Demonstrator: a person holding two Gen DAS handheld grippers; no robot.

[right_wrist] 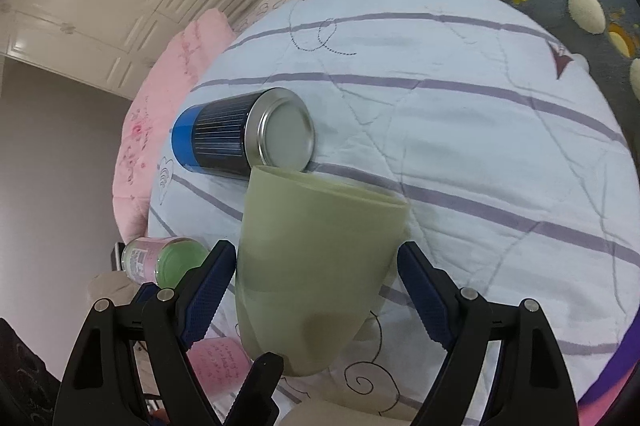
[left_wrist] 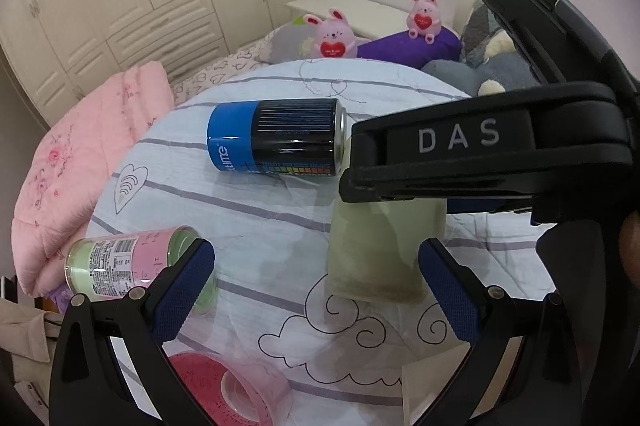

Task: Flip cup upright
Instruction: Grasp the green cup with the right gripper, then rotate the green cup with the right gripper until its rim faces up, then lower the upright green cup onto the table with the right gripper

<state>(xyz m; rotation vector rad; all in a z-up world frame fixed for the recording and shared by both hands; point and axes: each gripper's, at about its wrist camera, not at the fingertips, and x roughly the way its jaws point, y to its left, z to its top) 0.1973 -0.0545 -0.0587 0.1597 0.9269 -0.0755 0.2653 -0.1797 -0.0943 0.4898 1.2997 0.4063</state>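
A pale green cup [right_wrist: 316,266] stands between the fingers of my right gripper [right_wrist: 316,290], rim towards the far side, above the striped bed cover [right_wrist: 480,130]. The blue pads [right_wrist: 212,286] sit at the cup's sides; whether they press it I cannot tell. In the left wrist view the same cup [left_wrist: 384,250] is below the right gripper's black body [left_wrist: 480,154], which covers its top. My left gripper [left_wrist: 314,290] is open and empty, just in front of the cup.
A blue and black can [left_wrist: 276,138] lies on its side behind the cup. A pink and green can [left_wrist: 128,262] lies at the left. A pink round object [left_wrist: 224,386] lies near my left gripper. Plush toys [left_wrist: 332,34] and a pink quilt [left_wrist: 80,154] border the bed.
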